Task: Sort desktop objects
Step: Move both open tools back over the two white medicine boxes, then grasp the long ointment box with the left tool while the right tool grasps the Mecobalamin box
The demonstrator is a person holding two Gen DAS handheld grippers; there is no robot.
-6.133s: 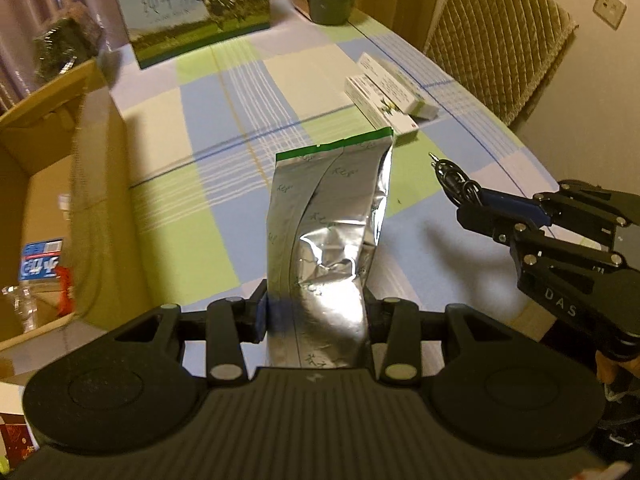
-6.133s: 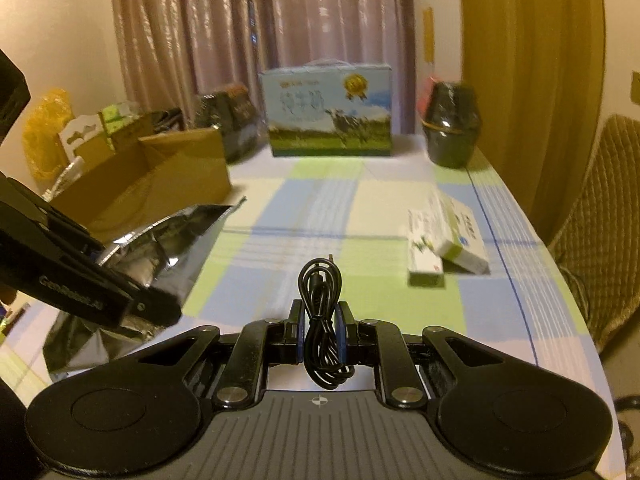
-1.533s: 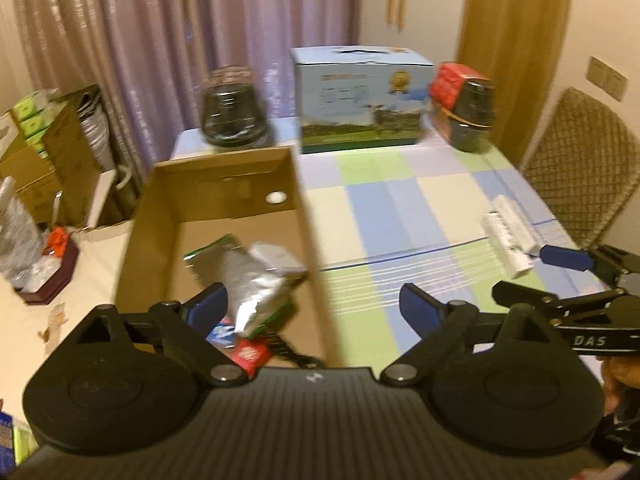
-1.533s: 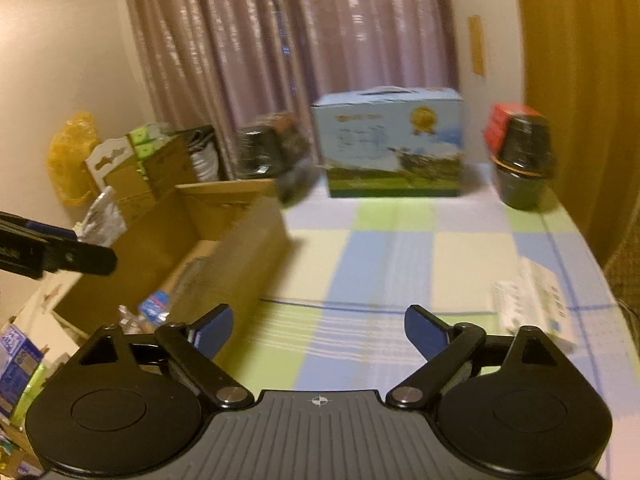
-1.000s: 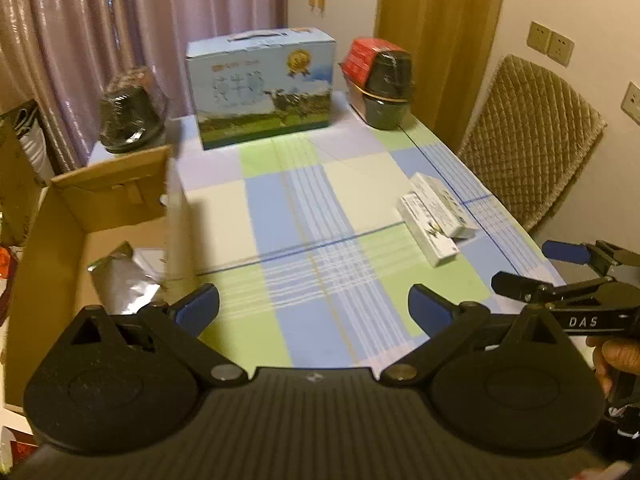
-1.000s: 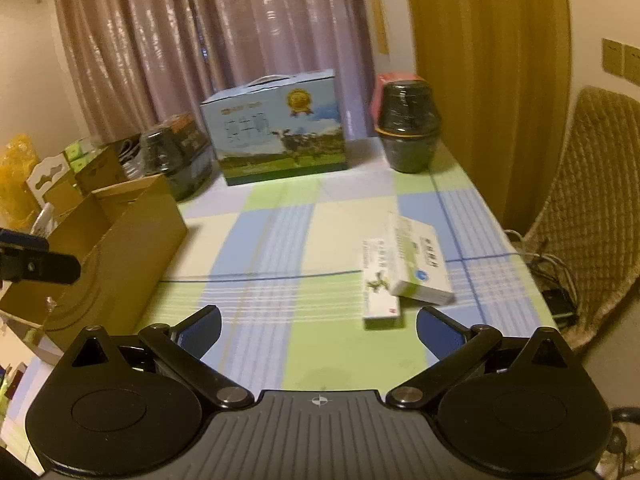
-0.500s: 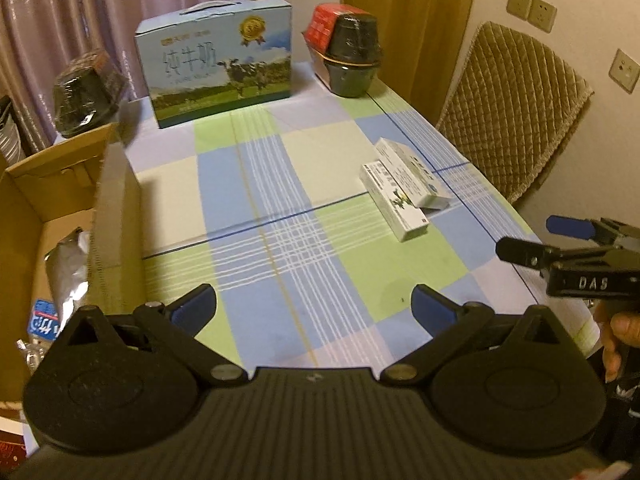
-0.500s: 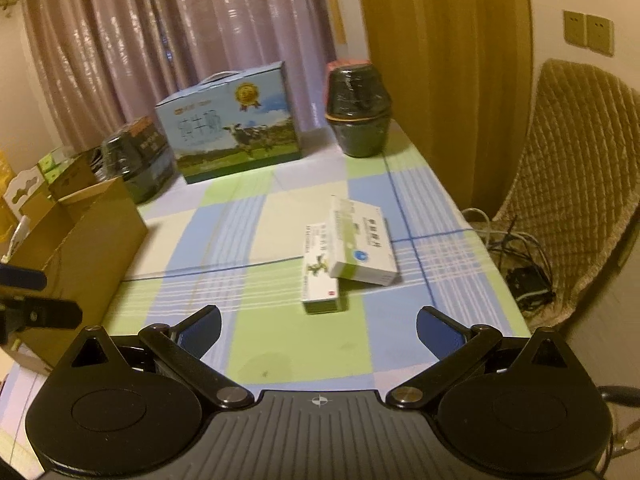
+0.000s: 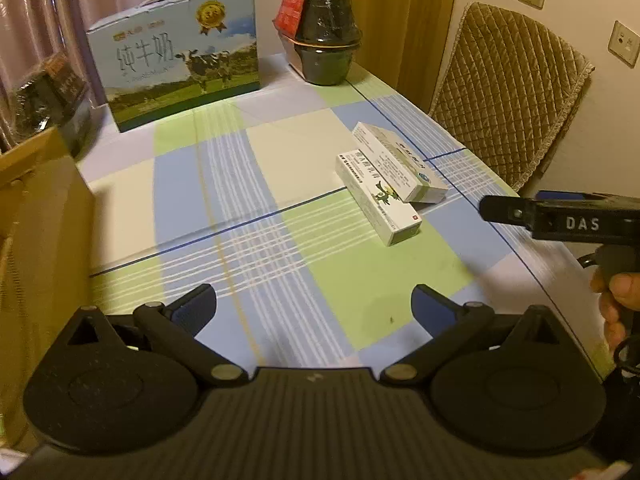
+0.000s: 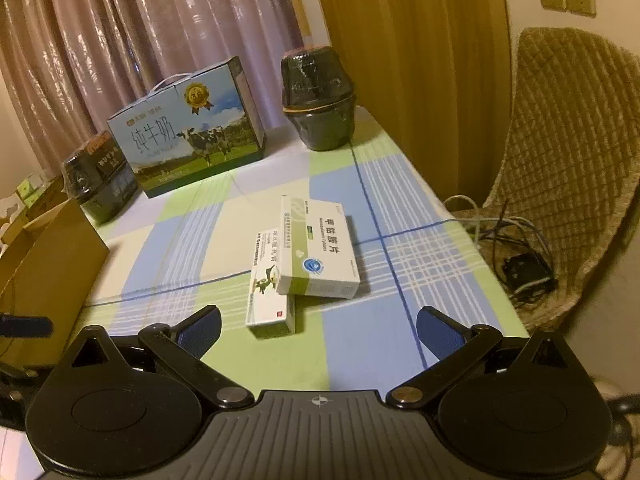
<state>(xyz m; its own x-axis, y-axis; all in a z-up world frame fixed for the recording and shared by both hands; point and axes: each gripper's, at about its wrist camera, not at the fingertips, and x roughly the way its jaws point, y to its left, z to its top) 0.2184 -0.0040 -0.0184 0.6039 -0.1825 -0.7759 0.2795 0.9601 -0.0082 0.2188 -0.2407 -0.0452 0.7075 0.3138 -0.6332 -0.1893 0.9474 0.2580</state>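
Two white medicine boxes lie on the checked tablecloth: a long narrow box [image 9: 378,196] [image 10: 269,284] and a wider box [image 9: 400,162] [image 10: 318,248] leaning on its far end. My left gripper [image 9: 314,306] is open and empty, above the cloth well short of the boxes. My right gripper [image 10: 318,326] is open and empty, with the narrow box's near end just ahead between its fingers; it shows in the left wrist view [image 9: 560,216] to the right of the boxes. The cardboard box [image 9: 36,240] [image 10: 44,268] stands at the left.
A blue milk carton [image 9: 176,56] [image 10: 188,136] and a dark wrapped pot [image 9: 326,48] [image 10: 318,100] stand at the table's far end, another wrapped container [image 10: 100,176] at far left. A quilted chair [image 9: 512,92] [image 10: 572,168] with cables stands by the right table edge.
Both grippers let go of the foil bag and the cable earlier; the bag lay in the cardboard box. Both have since swung right towards the medicine boxes, still open.
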